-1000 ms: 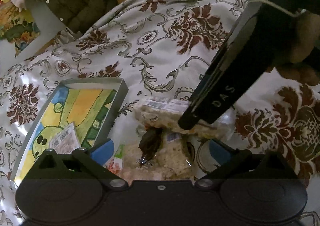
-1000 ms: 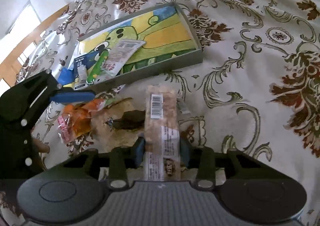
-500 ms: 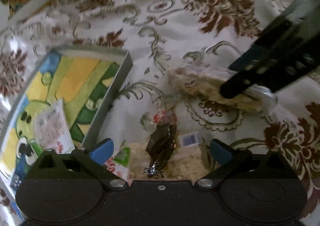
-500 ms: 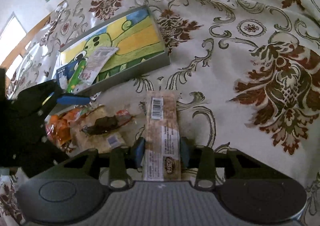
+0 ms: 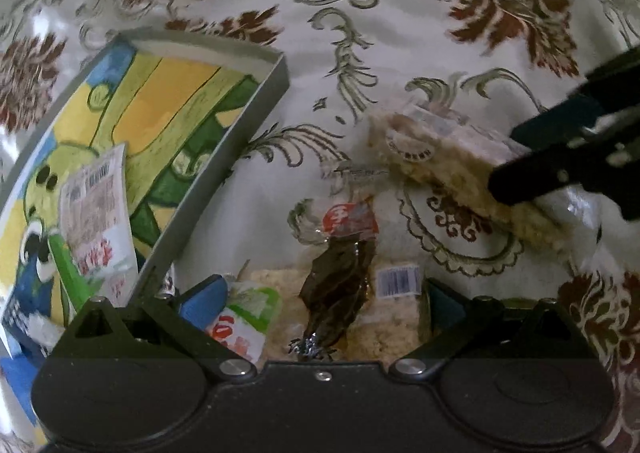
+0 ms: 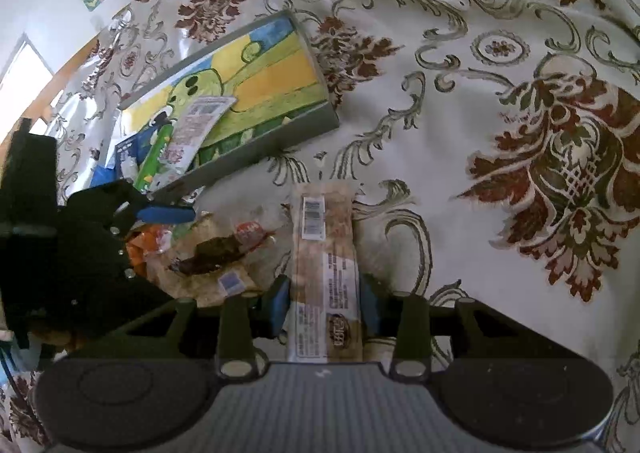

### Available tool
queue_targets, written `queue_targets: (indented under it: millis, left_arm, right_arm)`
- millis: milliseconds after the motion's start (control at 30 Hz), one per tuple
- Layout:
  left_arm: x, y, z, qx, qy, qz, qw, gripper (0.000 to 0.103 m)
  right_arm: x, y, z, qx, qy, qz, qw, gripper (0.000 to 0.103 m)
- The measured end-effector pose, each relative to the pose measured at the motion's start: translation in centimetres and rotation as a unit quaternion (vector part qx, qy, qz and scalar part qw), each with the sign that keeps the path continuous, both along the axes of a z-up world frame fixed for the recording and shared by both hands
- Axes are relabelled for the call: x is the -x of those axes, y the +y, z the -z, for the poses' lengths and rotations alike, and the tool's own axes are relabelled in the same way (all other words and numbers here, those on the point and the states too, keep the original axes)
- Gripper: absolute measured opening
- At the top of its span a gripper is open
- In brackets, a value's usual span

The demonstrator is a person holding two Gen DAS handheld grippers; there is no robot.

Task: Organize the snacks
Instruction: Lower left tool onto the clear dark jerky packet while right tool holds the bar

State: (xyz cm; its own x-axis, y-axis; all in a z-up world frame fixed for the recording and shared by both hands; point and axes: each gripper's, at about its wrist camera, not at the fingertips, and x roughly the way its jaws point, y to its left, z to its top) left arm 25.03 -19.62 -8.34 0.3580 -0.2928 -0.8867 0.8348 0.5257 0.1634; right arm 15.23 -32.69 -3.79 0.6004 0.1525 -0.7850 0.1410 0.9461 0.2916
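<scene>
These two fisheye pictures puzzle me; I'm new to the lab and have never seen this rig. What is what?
No robot here: a person holds one two-finger gripper in each hand, each with a camera looking along its fingers. In the right camera's view, the right gripper is shut on a long snack bar. In the left camera's view, the left gripper is open over a pile of snack packets lying on the flowered cloth. Beside them sits a shallow tray with a cartoon bottom, already holding a white packet.

right hand-held gripper clamps long snack bar; painted tray beyond, snack pile left.
</scene>
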Motion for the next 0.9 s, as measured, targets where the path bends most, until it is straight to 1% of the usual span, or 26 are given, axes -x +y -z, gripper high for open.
queue_targets:
  millis: [67,167,333,433,500,633,700,800,900]
  left_arm:
    - [0.1,-0.3,0.1,-0.011,-0.001,-0.002,0.9999,0.102]
    - [0.3,-0.8,-0.1,-0.021,-0.006,0.008,0.9997,0.098]
    - [1.0,-0.7,-0.3,-0.028,-0.013,0.01,0.9995,0.094]
    - [1.6,-1.0,-0.6,-0.036,-0.023,0.013,0.999,0.088]
    - [2.0,-1.3,-0.8,-0.04,-0.028,0.012,0.9987,0.081]
    - [3.1,-1.7,-0.9,-0.048,-0.045,0.001,0.9979,0.073]
    - [3.5,-1.7,-1.0,-0.045,-0.048,-0.011,0.9978,0.067]
    - [4.0,-1.5,-1.2,-0.037,-0.051,-0.015,0.9979,0.061]
    - [4.1,-0.9,-1.6,-0.031,-0.042,-0.014,0.9986,0.058]
  right_arm:
    - [0.0,0.0,-0.1,0.001,-0.001,-0.001,1.0,0.044]
    - [0.0,-0.2,0.0,-0.002,0.002,0.001,1.0,0.044]
    - [0.1,-0.3,-0.1,-0.001,-0.001,0.005,1.0,0.046]
    - [0.0,-0.6,0.1,-0.009,0.002,0.007,1.0,0.047]
    - [0.1,-0.9,0.4,-0.022,0.005,0.012,1.0,0.048]
    - [0.2,-1.4,0.6,-0.041,-0.002,0.019,0.999,0.049]
    - [0.1,-1.7,0.8,-0.05,-0.001,0.025,0.998,0.049]
    - [0.1,-2.1,1.0,-0.065,0.001,0.031,0.997,0.049]
    - [0.1,-1.8,0.9,-0.054,-0.002,0.028,0.998,0.049]
